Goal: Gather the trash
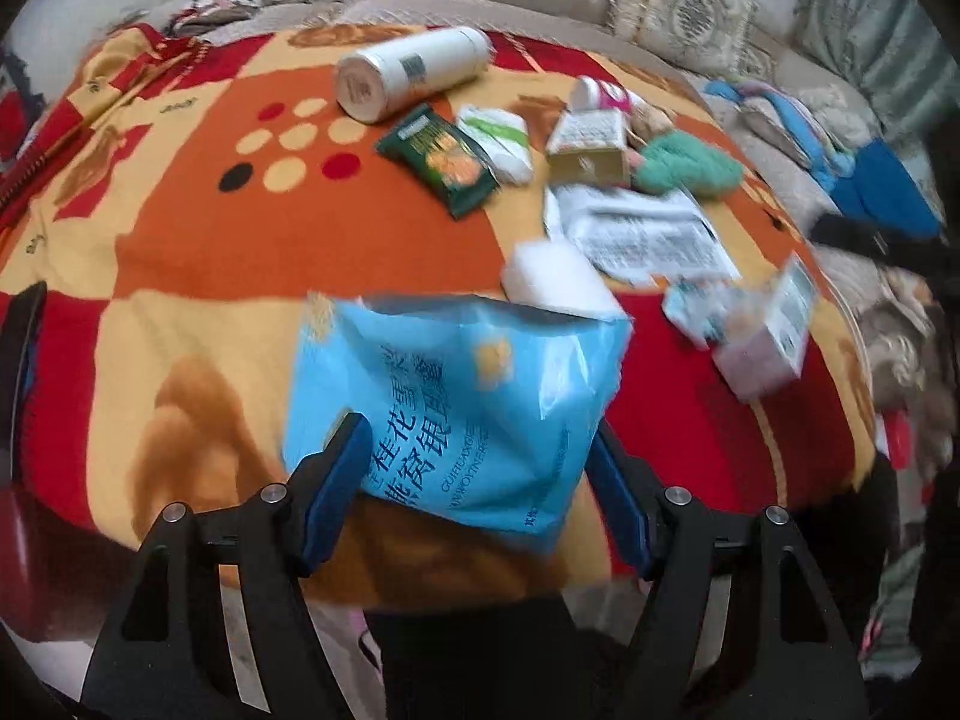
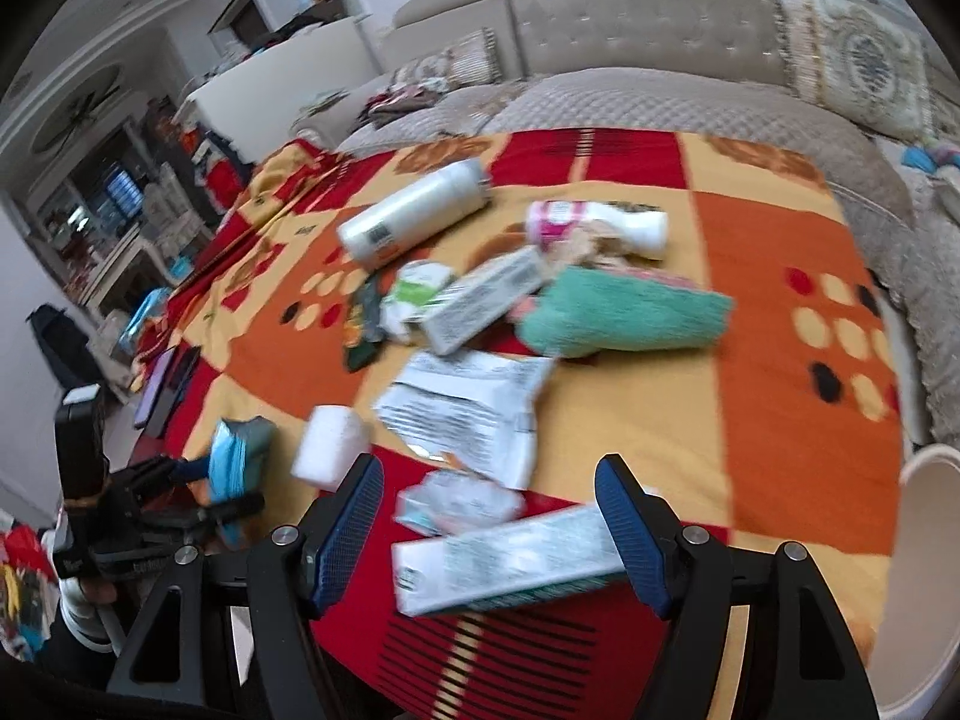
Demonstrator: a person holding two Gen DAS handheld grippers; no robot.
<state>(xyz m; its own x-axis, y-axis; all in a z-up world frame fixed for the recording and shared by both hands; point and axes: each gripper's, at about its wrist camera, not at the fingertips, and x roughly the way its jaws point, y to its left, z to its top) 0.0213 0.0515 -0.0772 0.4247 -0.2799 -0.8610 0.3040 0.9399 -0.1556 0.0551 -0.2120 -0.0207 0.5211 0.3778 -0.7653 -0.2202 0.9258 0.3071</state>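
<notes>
Collecting trash off a bed covered by a patterned blanket. Left claw is spread wide; a blue bag sits between its fingers, whether gripped or merely straddled cannot be told. A white block pokes out of the bag mouth at the far edge, so the bag is judged to be the collection container. Right claw is open too, with a long carton lying between the fingers, long axis crosswise left-right, right end touching the right finger. Closing would squeeze it end-on, so a slip is likely. More litter lies farther off: printed wrapper, white bottle, green cloth. A white bin rim shows at near right, contents hidden
</notes>
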